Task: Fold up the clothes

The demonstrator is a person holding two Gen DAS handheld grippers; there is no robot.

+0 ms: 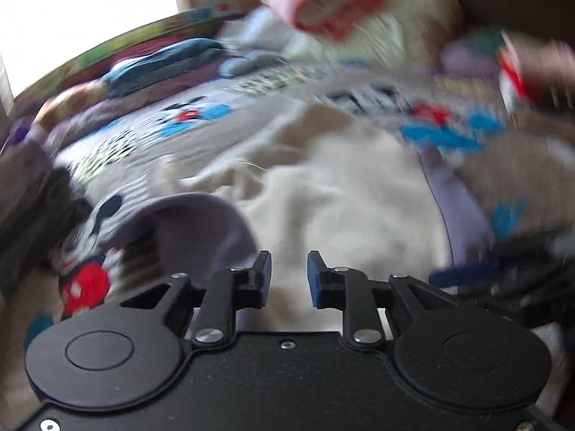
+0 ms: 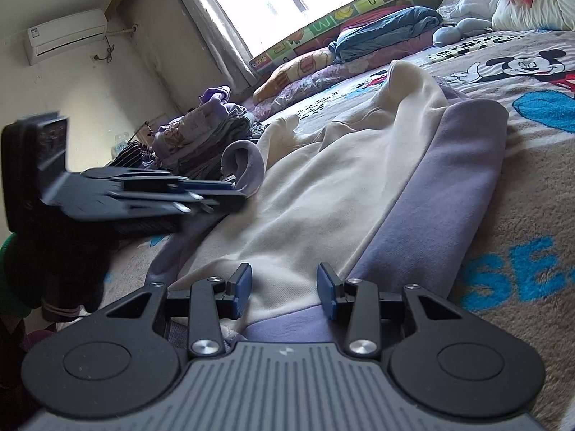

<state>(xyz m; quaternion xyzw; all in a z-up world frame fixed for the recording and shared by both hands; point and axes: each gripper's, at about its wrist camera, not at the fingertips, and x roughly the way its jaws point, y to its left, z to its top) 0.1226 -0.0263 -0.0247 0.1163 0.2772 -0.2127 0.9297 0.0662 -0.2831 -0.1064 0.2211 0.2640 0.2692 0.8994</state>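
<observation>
Bed with cartoon-mouse blanket (image 2: 521, 194), bearing a cream-and-lilac sweatshirt (image 2: 323, 194) spread flat; left gripper (image 1: 288, 274) above its cream body, jaws apart and empty; right gripper (image 2: 284, 289) at its hem, jaws apart.

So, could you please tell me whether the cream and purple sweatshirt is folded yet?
Partly: the sweatshirt lies rumpled on the blanket, one purple side turned over.

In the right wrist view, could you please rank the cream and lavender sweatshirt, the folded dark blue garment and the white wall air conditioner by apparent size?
1. Cream and lavender sweatshirt, far the largest, though nearest the camera.
2. Folded dark blue garment.
3. White wall air conditioner, only slightly smaller in view; distance makes the true order unsure.
</observation>
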